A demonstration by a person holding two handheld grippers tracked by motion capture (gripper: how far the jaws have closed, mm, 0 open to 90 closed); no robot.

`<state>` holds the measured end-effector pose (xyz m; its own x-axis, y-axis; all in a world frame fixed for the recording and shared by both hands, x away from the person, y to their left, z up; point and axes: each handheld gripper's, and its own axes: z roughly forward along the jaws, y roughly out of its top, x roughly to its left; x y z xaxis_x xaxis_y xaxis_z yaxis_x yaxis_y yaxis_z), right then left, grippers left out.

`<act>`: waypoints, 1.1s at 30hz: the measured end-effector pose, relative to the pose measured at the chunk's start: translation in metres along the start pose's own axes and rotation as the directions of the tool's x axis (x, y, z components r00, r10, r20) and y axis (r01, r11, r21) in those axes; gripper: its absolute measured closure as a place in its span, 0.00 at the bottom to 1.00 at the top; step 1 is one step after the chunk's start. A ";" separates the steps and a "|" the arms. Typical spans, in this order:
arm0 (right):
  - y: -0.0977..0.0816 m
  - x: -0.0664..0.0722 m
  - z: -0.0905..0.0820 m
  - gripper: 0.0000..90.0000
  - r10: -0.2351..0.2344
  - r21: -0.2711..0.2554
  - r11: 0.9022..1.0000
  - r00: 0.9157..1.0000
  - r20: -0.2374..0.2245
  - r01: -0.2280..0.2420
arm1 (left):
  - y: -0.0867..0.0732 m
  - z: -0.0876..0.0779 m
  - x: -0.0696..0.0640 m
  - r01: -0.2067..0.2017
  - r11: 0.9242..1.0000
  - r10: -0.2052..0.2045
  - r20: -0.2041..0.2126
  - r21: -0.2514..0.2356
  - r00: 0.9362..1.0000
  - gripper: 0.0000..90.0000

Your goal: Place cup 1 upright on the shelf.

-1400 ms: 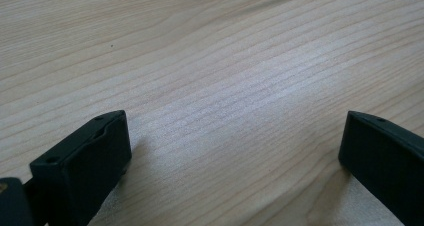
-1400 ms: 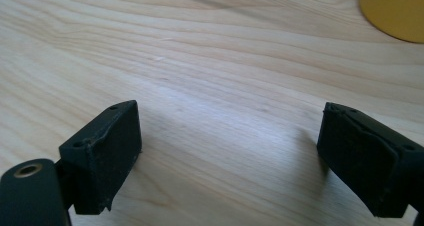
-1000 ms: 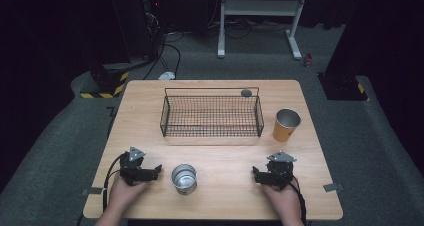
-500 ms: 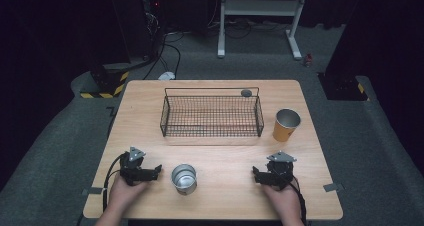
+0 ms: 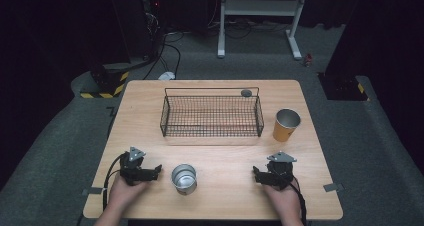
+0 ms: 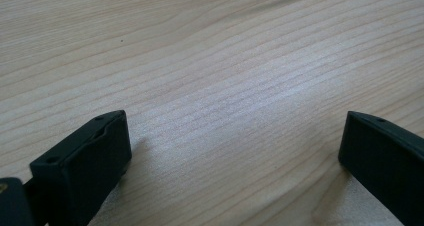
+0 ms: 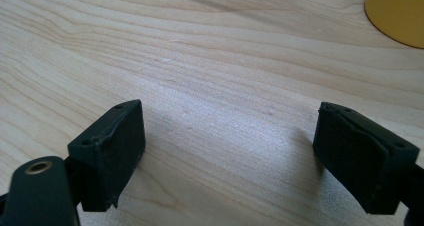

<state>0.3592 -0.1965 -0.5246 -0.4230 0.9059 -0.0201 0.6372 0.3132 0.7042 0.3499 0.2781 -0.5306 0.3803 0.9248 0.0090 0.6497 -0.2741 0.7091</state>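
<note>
- Two grippers rest on the near edge of the wooden table (image 5: 150,93), one in each of the person's hands, and neither hand has shifted from a second ago.
- At the left, the left gripper (image 5: 156,170) lies pointing toward the middle, its jaws spread wide over bare wood with nothing between them.
- Just beside its tips stands the silver cup (image 5: 184,178), upright and mouth up, apart from both grippers and unmoved.
- Behind it, mid-table, sits the black wire basket (image 5: 211,117), with nothing visible inside it; a small dark round thing (image 5: 246,92) lies by its far right corner.
- Further right, the orange cup (image 5: 286,124) stands upright beside the basket's right end, well apart from the silver one.
- At the right, the right gripper (image 5: 256,173) also points inward; its jaws have just been closing a little, yet stay spread with only bare table between them.
- That small closing grips nothing, so I judge the work has not started: both cups are untouched, and the silver cup is the nearest thing to reach for.
</note>
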 end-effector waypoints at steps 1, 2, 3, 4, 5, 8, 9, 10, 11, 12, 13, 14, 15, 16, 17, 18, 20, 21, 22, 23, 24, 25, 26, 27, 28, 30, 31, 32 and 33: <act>0.000 0.000 0.000 0.15 -0.002 -0.003 1.000 1.000 0.001 0.002 | 0.000 0.000 0.000 0.001 1.000 -0.001 -0.001 0.000 1.000 0.01; 0.000 0.000 0.000 0.16 -0.006 -0.004 1.000 1.000 0.004 0.006 | 0.000 0.000 0.000 0.001 1.000 -0.001 -0.001 -0.001 1.000 0.01; 0.000 0.001 -0.001 0.16 -0.007 -0.005 1.000 1.000 0.006 0.008 | 0.000 0.000 0.000 0.001 1.000 -0.001 -0.001 0.000 1.000 0.01; 0.000 0.001 -0.001 0.16 -0.012 -0.007 1.000 1.000 0.008 0.012 | 0.000 0.000 0.000 0.001 1.000 -0.001 -0.001 0.000 1.000 0.01; 0.000 0.001 -0.001 0.16 -0.010 -0.008 1.000 1.000 0.008 0.010 | 0.000 0.000 0.000 0.001 1.000 -0.001 -0.001 0.000 1.000 0.01; 0.001 -0.001 -0.003 0.16 -0.013 -0.016 1.000 1.000 0.003 0.013 | 0.000 0.000 0.000 0.001 1.000 -0.001 -0.001 0.000 1.000 0.01; 0.001 -0.002 -0.004 0.16 -0.004 -0.018 1.000 1.000 0.003 0.004 | 0.000 0.000 0.000 0.001 1.000 -0.001 -0.001 0.000 1.000 0.01; 0.002 -0.002 -0.005 0.16 -0.002 -0.025 1.000 1.000 0.002 0.002 | 0.000 0.000 0.000 0.001 1.000 -0.001 -0.001 0.000 1.000 0.01; 0.002 -0.002 -0.006 0.16 0.004 -0.028 1.000 1.000 0.002 -0.004 | 0.000 0.000 0.000 0.001 1.000 -0.001 -0.001 0.000 1.000 0.01; 0.003 -0.003 -0.007 0.16 -0.002 -0.036 0.999 1.000 0.004 0.002 | 0.000 0.000 0.000 0.001 1.000 -0.001 -0.001 -0.001 1.000 0.01; 0.003 -0.002 -0.008 0.17 0.000 -0.039 0.999 1.000 0.005 0.000 | 0.000 0.000 0.000 0.001 1.000 -0.001 -0.001 0.000 1.000 0.01; 0.003 -0.003 -0.008 0.18 -0.004 -0.043 0.999 1.000 0.004 0.004 | 0.000 0.000 0.000 0.001 1.000 -0.001 -0.001 0.000 1.000 0.01; 0.004 -0.003 -0.009 0.19 -0.005 -0.046 0.999 1.000 0.005 0.005 | 0.000 0.000 0.000 0.001 1.000 -0.001 -0.001 0.000 1.000 0.01; 0.004 -0.003 -0.009 0.20 -0.009 -0.051 0.999 1.000 0.006 0.010 | 0.000 0.000 0.000 0.001 1.000 -0.001 -0.001 0.000 1.000 0.01; 0.004 -0.003 -0.010 0.20 -0.012 -0.061 0.998 1.000 0.004 0.012 | 0.000 0.000 0.000 0.001 1.000 -0.001 -0.001 0.000 1.000 0.01; 0.005 -0.003 -0.011 0.21 0.000 -0.063 0.998 1.000 0.004 0.001 | 0.000 0.000 0.000 0.001 1.000 -0.001 -0.002 -0.001 1.000 0.01; 0.005 -0.004 -0.012 0.21 0.000 -0.073 0.997 1.000 0.004 0.001 | 0.000 0.000 0.000 0.005 1.000 -0.005 -0.002 0.000 1.000 0.01; 0.006 -0.004 -0.013 0.21 -0.010 -0.083 0.996 1.000 0.005 0.010 | 0.000 0.000 0.000 0.007 1.000 -0.007 -0.004 0.001 1.000 0.01; 0.006 -0.004 -0.015 0.23 -0.011 -0.091 0.996 1.000 0.005 0.011 | 0.000 0.000 0.000 0.006 1.000 -0.006 -0.005 0.000 1.000 0.01; 0.006 -0.004 -0.016 0.25 -0.015 -0.096 0.995 1.000 0.000 0.015 | 0.000 0.000 -0.001 0.009 1.000 -0.009 -0.006 0.000 1.000 0.01; 0.007 -0.004 -0.017 0.26 -0.011 -0.098 0.995 1.000 -0.004 0.011 | 0.000 0.000 -0.001 0.011 1.000 -0.011 -0.007 -0.001 1.000 0.01; 0.007 -0.004 -0.018 0.27 -0.016 -0.105 0.994 1.000 -0.006 0.016 | 0.000 0.000 -0.001 0.011 1.000 -0.011 -0.008 0.000 1.000 0.01; 0.008 -0.004 -0.019 0.27 -0.020 -0.111 0.994 1.000 -0.006 0.019 | 0.000 0.000 -0.001 0.012 1.000 -0.012 -0.007 -0.001 1.000 0.01; 0.009 -0.004 -0.020 0.27 -0.017 -0.113 0.993 1.000 -0.006 0.016 | 0.000 0.000 -0.001 0.012 1.000 -0.012 -0.007 0.000 1.000 0.01; 0.009 -0.005 -0.021 0.27 -0.020 -0.117 0.993 1.000 -0.006 0.020 | 0.000 0.000 -0.001 0.012 1.000 -0.012 -0.007 0.000 1.000 0.01; 0.010 -0.005 -0.022 0.28 -0.014 -0.120 0.993 1.000 -0.007 0.013 | 0.000 0.000 -0.001 0.012 1.000 -0.012 -0.007 0.000 1.000 0.01; 0.010 -0.005 -0.022 0.29 -0.011 -0.120 0.993 1.000 -0.004 0.011 | 0.000 0.000 -0.001 0.012 1.000 -0.012 -0.007 -0.001 1.000 0.01; 0.010 -0.006 -0.023 0.31 -0.013 -0.120 0.993 1.000 -0.003 0.013 | 0.000 0.000 -0.001 0.012 1.000 -0.012 -0.007 0.000 1.000 0.01; 0.011 -0.006 -0.023 0.32 -0.015 -0.122 0.992 1.000 -0.002 0.015 | 0.000 0.000 -0.001 0.012 1.000 -0.012 -0.008 0.000 1.000 0.01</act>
<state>0.3534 -0.2052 -0.5005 -0.4337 0.9006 -0.0295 0.5472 0.2893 0.7854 0.3501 0.2773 -0.5307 0.3673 0.9301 0.0060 0.6543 -0.2630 0.7090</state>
